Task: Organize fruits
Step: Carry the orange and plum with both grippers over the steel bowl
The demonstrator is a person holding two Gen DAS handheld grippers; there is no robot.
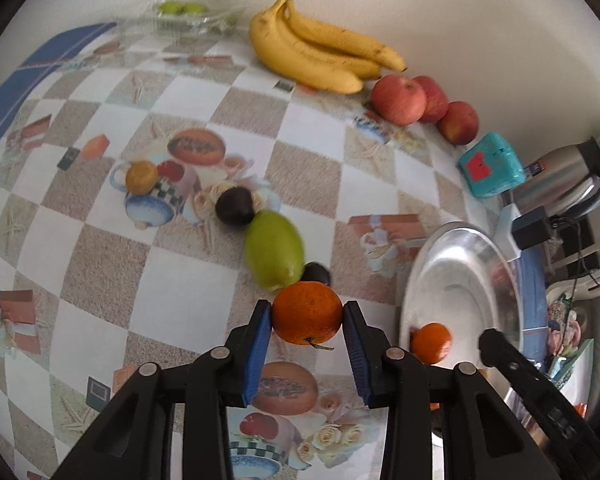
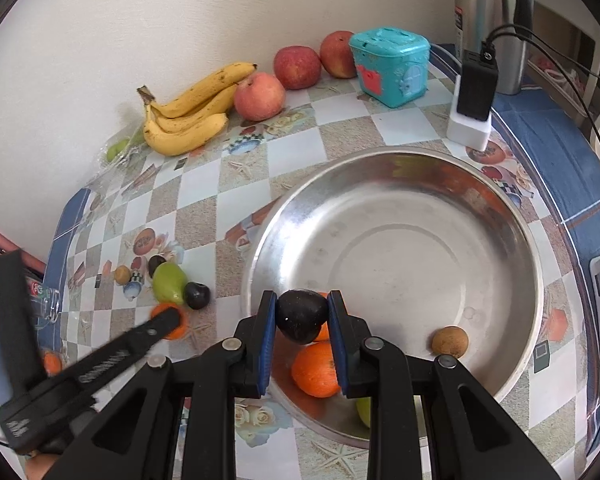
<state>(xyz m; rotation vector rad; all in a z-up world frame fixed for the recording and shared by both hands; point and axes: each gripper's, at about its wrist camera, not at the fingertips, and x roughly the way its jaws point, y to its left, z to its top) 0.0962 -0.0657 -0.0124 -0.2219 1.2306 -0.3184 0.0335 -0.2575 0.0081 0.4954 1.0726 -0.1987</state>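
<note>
My left gripper (image 1: 307, 316) is shut on an orange (image 1: 307, 313), held just above the table, left of the steel bowl (image 1: 460, 264). My right gripper (image 2: 302, 314) is shut on a dark plum (image 2: 301, 315), held over the near side of the steel bowl (image 2: 480, 208). In the bowl lie an orange (image 2: 314, 370), a small brown fruit (image 2: 450, 342) and a green fruit (image 2: 364, 410), partly hidden. On the table lie a green mango (image 1: 274, 250), two dark plums (image 1: 235, 206) (image 1: 317, 273) and a small brown-orange fruit (image 1: 141, 177).
By the wall lie a bunch of bananas (image 1: 320, 54), three red apples (image 1: 398, 99) and a clear bag with green fruit (image 1: 180, 10). A teal box (image 2: 390, 66), a white charger block (image 2: 471, 120) and a steel flask (image 2: 488, 20) stand behind the bowl.
</note>
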